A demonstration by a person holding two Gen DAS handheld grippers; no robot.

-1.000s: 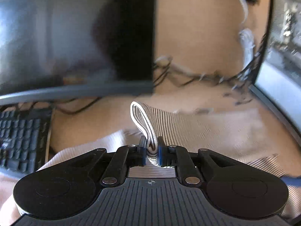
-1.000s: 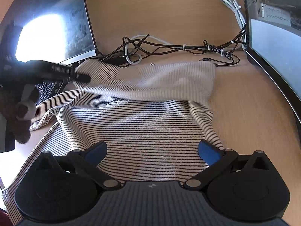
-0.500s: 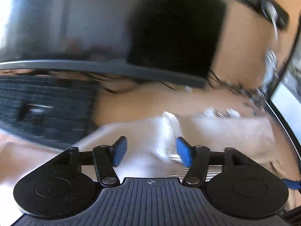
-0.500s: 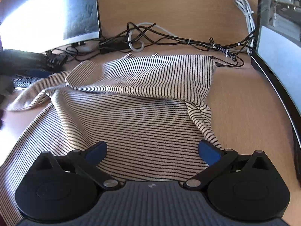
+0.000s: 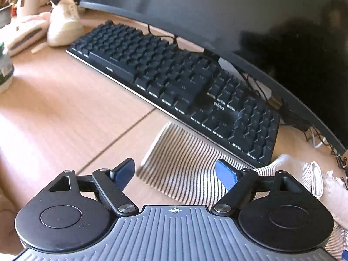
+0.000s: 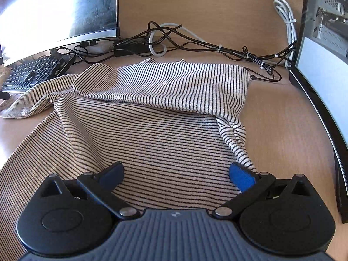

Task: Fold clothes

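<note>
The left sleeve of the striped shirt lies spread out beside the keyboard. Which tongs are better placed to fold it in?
Left. The left tongs are open right over the sleeve; the right tongs hover over the shirt body.

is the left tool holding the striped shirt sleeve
No, the left tool is open, its blue pads apart above the black-and-cream striped fabric sleeve.

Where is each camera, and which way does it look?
Left wrist: sits on the left tongs, looking forward over a striped sleeve toward the keyboard; its own open blue fingers show.
Right wrist: sits on the right tongs, looking across the striped shirt toward the cables; its open fingers show.
Both see the shirt, keyboard and desk.
</note>
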